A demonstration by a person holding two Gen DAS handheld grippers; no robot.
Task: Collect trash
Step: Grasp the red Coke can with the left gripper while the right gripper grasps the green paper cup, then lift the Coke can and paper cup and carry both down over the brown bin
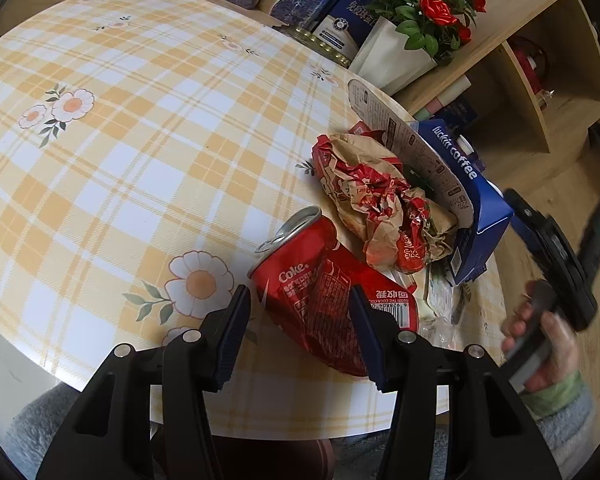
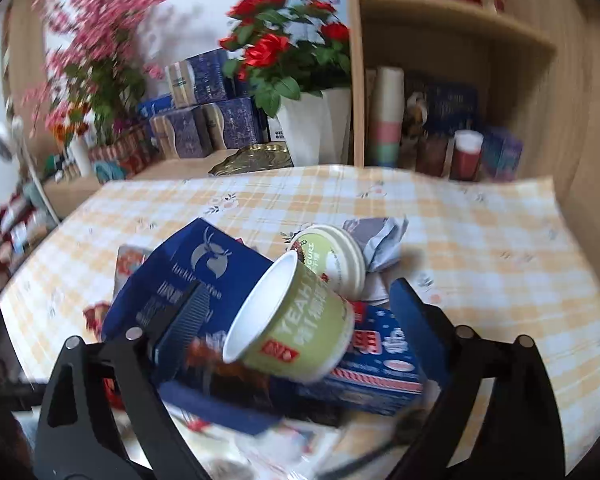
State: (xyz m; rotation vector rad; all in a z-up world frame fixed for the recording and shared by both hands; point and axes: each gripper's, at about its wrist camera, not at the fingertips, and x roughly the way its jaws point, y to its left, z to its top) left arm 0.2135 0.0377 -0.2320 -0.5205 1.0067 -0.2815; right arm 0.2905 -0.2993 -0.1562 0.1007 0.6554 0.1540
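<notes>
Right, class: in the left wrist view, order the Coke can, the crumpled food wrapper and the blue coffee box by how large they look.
1. Coke can and crumpled food wrapper: look about alike, and the can lies nearer the camera, so unranked.
2. Blue coffee box: looks smallest, but it is partly hidden.

Home, looks like a dining or living room. Round table (image 1: pixel 148 152) with a yellow plaid, daisy-print cover. Wooden shelving (image 2: pixel 452 36) behind it holds stacked paper cups (image 2: pixel 387 112) and boxes. Potted red roses (image 2: pixel 296 60) in a white pot, pink blossom branches (image 2: pixel 96 40), blue gift boxes (image 2: pixel 216 120) on the sideboard. Wood-look floor (image 1: pixel 540 184).
</notes>
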